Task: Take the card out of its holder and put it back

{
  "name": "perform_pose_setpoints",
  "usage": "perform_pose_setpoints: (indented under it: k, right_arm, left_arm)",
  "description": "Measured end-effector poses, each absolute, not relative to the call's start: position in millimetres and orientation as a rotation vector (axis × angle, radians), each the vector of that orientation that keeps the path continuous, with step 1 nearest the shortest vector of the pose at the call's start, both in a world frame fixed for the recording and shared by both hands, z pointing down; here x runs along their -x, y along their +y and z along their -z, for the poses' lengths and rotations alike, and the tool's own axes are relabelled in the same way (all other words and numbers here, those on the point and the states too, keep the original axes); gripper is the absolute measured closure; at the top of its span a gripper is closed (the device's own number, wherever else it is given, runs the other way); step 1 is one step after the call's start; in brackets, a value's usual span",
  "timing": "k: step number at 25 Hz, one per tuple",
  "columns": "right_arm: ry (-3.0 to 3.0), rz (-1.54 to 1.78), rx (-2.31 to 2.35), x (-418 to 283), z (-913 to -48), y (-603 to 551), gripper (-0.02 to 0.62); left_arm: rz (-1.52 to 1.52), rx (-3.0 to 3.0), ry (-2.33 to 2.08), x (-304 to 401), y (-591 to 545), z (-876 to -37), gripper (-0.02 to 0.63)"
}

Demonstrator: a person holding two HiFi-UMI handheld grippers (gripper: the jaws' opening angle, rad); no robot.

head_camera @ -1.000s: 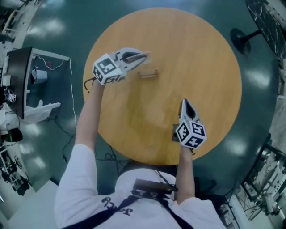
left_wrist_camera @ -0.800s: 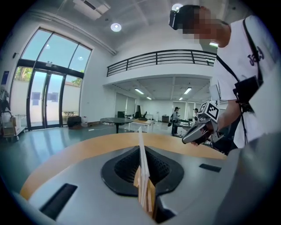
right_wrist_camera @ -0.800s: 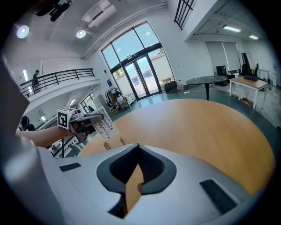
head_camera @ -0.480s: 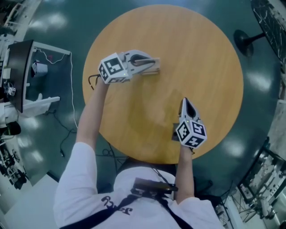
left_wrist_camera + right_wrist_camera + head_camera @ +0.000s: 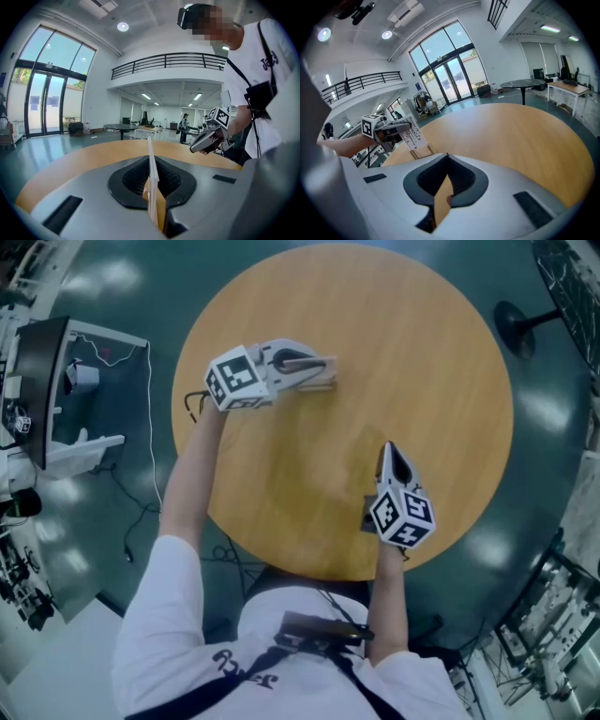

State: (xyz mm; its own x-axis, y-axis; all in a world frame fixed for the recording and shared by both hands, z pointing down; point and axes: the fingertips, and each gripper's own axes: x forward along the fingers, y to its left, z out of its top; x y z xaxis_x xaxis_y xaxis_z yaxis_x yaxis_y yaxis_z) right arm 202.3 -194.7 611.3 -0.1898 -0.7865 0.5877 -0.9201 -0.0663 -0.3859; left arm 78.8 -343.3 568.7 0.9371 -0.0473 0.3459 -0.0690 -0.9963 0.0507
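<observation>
Items on station: one round wooden tabletop [image 5: 427, 371], one card [image 5: 412, 136], one card holder [image 5: 421, 152] and two claws, each carried in one of the person's hands.

Left claw [image 5: 321, 365] – clenched on the card. In the left gripper view the card stands edge-on between the two pads, rising above the claw tips. In the right gripper view its printed white face shows, tilted, with the lower edge directly over the holder. Whether that edge sits in the holder's slot cannot be told.

Card holder – one small wooden piece resting on the tabletop towards the person's left, directly beneath the left claw's tips in the head view.

Right claw [image 5: 386, 454] – jaws closed together with nothing between them. It is on the near right part of the tabletop, well apart from the card and holder, and its tip points across the tabletop away from the person.
</observation>
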Motion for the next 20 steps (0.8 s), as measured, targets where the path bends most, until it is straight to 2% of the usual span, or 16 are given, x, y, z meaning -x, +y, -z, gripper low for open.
perform_pose_setpoints:
  k: [12, 20]
  right_arm:
    - [-1.987, -1.111, -1.874, -201, -618, -195, 0.586]
    - [-1.977, -1.123, -1.859, -197, -622, -195, 0.586]
  left_arm:
    - [-0.491, -3.02, -0.107, -80, -347, -567, 0.58]
    - [-0.51, -2.988, -0.107, -78, -337, -595, 0.578]
